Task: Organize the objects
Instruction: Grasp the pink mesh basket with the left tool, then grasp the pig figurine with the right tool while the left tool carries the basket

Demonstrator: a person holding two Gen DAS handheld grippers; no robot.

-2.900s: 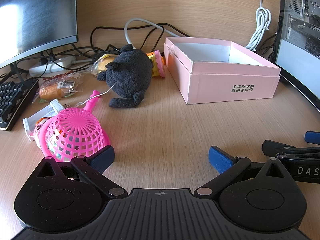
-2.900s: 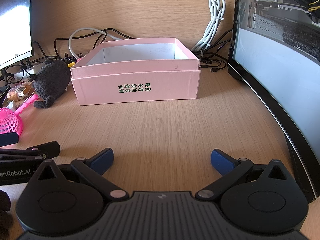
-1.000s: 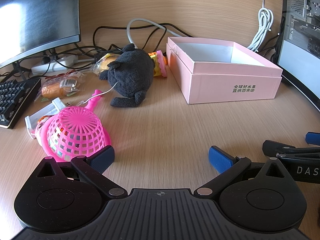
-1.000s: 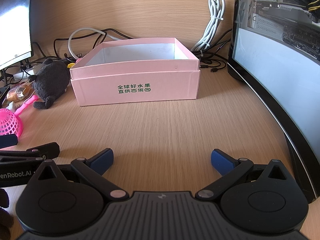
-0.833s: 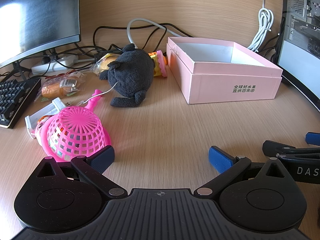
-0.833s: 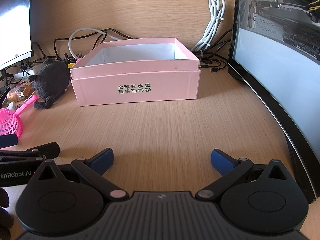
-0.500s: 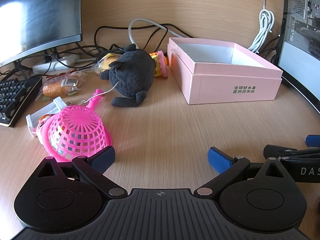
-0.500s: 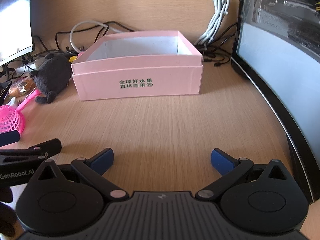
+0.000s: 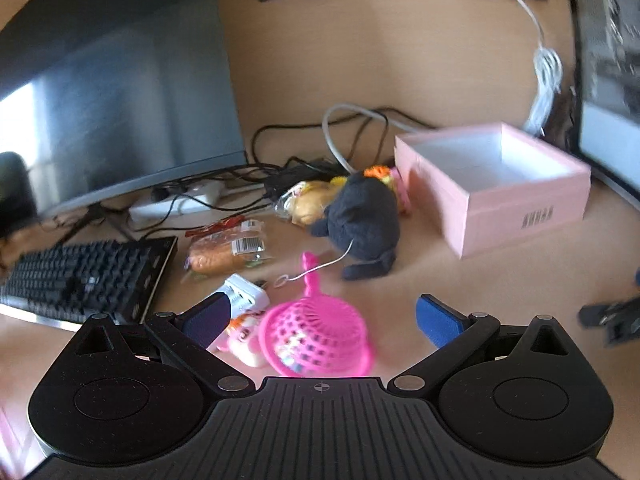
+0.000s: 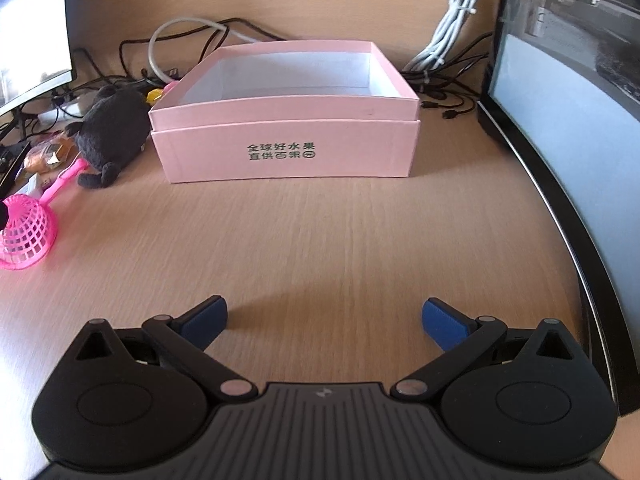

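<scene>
Since the earlier frame, the left gripper (image 9: pixel 322 316) has been raised and swung left, so that the pink mesh scoop (image 9: pixel 316 338) now lies between its spread blue-padded fingers, untouched. The scoop is a domed plastic lattice with a thin handle, mouth down on the wood-grain desk (image 10: pixel 340 240). Just beyond lies a dark plush toy (image 9: pixel 362 218); far right stands the open pink cardboard box (image 10: pixel 286 152). The right gripper (image 10: pixel 324 318) is held spread and empty.

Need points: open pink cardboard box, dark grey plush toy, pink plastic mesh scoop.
Open pink cardboard box (image 10: pixel 288 152), right wrist view, on its printed front wall.
Dark grey plush toy (image 9: pixel 362 216), left wrist view, on its back.
Pink plastic mesh scoop (image 9: pixel 316 334), left wrist view, on its domed mesh.
</scene>
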